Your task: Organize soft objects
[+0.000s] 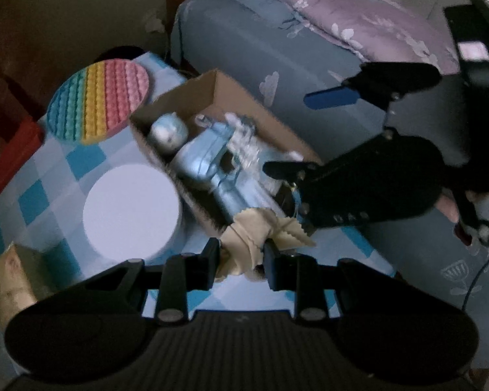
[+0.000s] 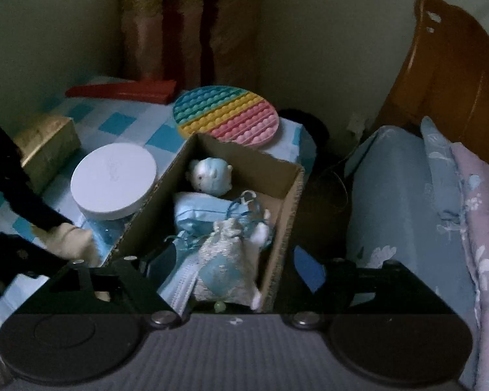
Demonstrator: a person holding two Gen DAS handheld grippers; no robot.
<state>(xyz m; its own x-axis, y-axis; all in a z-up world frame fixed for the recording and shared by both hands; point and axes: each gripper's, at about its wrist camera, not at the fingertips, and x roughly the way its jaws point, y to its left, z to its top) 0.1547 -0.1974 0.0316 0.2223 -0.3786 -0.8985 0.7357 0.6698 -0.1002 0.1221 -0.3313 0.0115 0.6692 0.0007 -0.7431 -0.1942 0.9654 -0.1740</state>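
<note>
A brown cardboard box [image 1: 225, 88] [image 2: 290, 192] stands on the checked table and holds a pale blue plush toy [image 2: 210, 176], blue face masks [image 2: 202, 211] and an embroidered pouch [image 2: 225, 260]. My left gripper [image 1: 243, 257] is shut on a beige cloth [image 1: 254, 231] just in front of the box's near corner. In the right wrist view that cloth [image 2: 68, 238] shows at the left, beside the box. My right gripper [image 2: 234, 264] [image 1: 290, 133] hangs open over the box. The pouch lies between its fingers, and the pads stand clear of it.
A rainbow bubble disc [image 1: 97, 101] [image 2: 226, 115], a white round tin [image 1: 130, 208] [image 2: 112, 182] and a gold box [image 2: 45, 143] share the blue checked tablecloth [image 1: 49, 176]. A bed with a blue sheet [image 1: 244, 42] and a pink pillow [image 1: 358, 16] lies past the box.
</note>
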